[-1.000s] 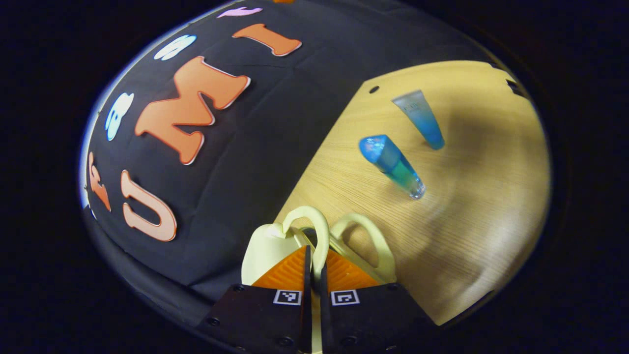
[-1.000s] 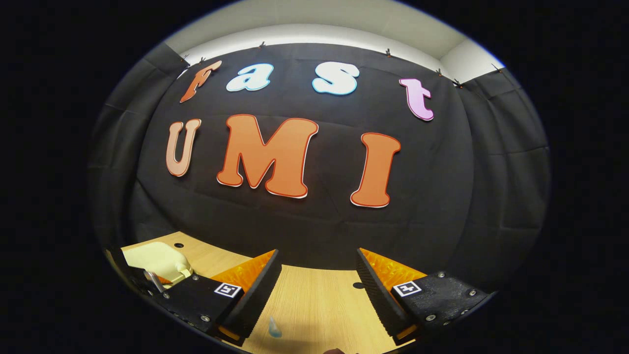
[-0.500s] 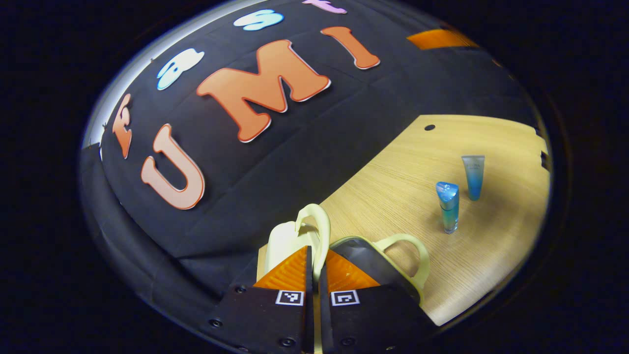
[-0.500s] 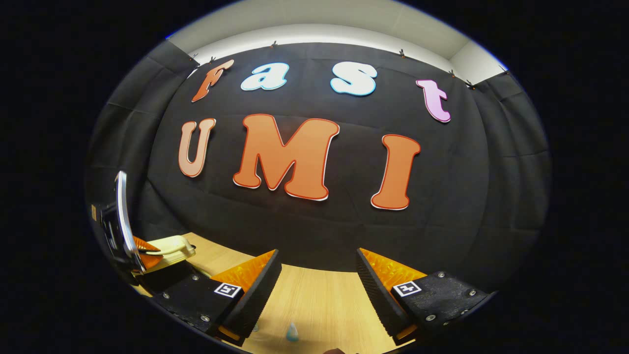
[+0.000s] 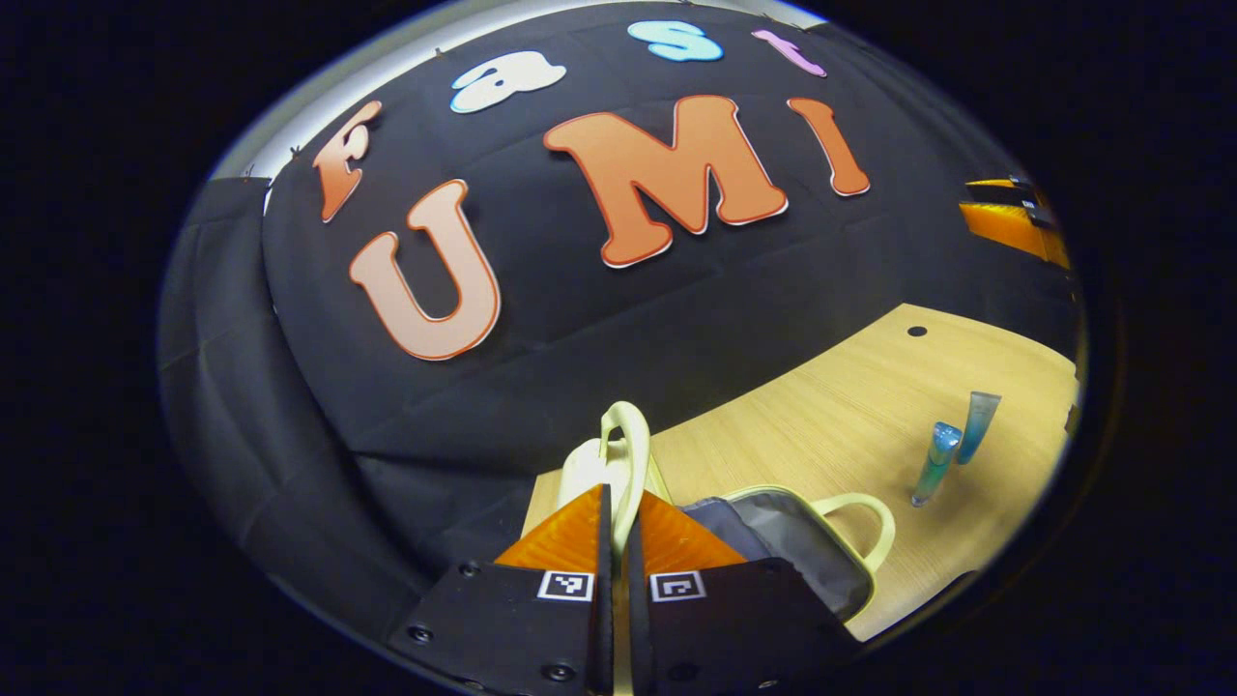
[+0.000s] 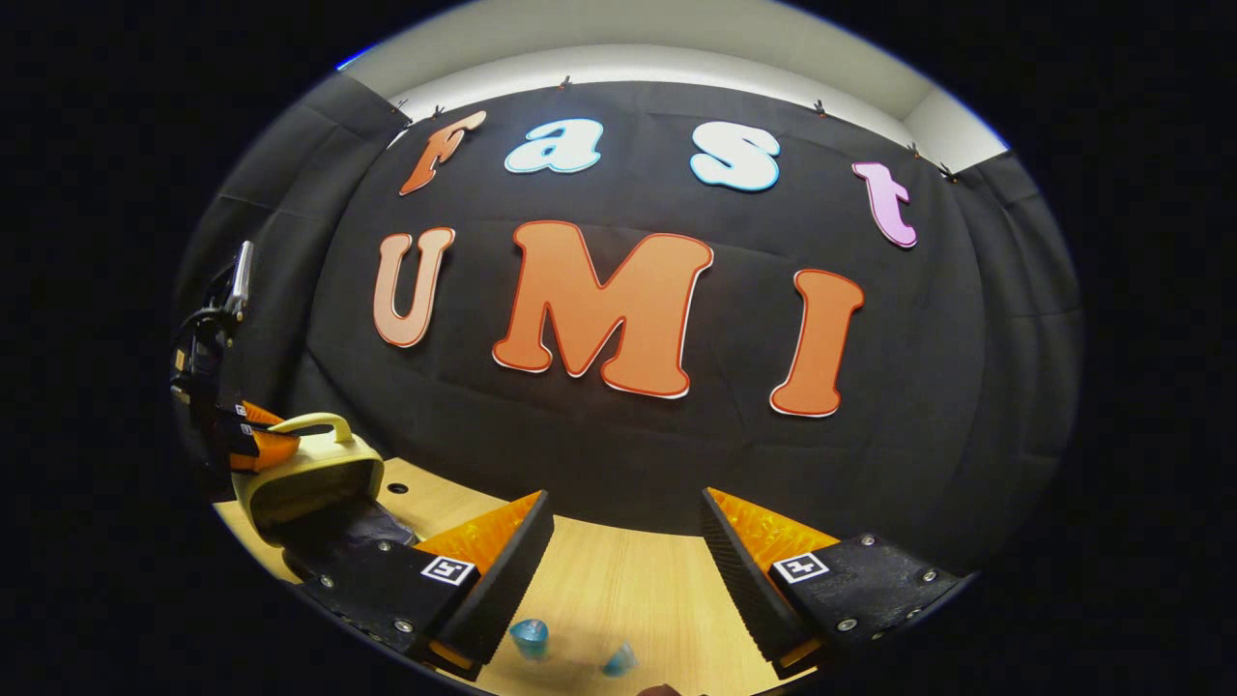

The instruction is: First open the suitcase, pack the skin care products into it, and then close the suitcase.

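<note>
Opening step: left gripper (image 5: 614, 541) clamped on suitcase (image 5: 792, 541) lid handle (image 5: 626, 454); right gripper (image 6: 618, 561) spread, empty; next, fetch bottle (image 5: 935, 462) and tube (image 5: 976, 425) beyond suitcase.

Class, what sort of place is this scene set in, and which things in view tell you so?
Most likely a staged recording booth, not a real home: black cloth hangs as the back wall, a bare wooden table holds just a suitcase and two skincare tubes, and the left gripper grips the suitcase's handle.
</note>
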The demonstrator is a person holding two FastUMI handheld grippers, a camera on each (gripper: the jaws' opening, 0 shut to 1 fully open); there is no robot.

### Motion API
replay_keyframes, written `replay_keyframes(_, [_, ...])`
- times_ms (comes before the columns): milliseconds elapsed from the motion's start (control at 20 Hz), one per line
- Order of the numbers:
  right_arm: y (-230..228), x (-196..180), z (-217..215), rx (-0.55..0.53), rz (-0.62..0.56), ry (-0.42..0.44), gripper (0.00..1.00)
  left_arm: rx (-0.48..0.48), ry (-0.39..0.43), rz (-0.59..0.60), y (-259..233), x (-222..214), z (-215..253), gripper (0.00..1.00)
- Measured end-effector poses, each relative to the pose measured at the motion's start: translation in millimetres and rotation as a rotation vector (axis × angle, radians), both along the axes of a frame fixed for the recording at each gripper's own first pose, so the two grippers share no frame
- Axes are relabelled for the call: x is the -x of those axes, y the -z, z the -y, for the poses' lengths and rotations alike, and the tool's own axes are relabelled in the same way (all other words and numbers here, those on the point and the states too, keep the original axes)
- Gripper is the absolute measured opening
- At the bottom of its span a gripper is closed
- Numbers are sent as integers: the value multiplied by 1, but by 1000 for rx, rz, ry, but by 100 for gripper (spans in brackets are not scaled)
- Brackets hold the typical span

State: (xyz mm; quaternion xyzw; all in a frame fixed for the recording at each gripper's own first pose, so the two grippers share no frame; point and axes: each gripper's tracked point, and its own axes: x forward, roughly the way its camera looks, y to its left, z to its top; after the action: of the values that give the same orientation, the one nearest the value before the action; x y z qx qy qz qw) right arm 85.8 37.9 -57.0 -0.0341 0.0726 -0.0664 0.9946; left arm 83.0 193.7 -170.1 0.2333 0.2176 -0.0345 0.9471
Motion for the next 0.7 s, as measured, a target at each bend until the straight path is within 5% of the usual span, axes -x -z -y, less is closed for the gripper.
replay_keyframes(700, [-1,-14,-67,-1,-20,-30,96,39,-217,18,5,1,-174,7])
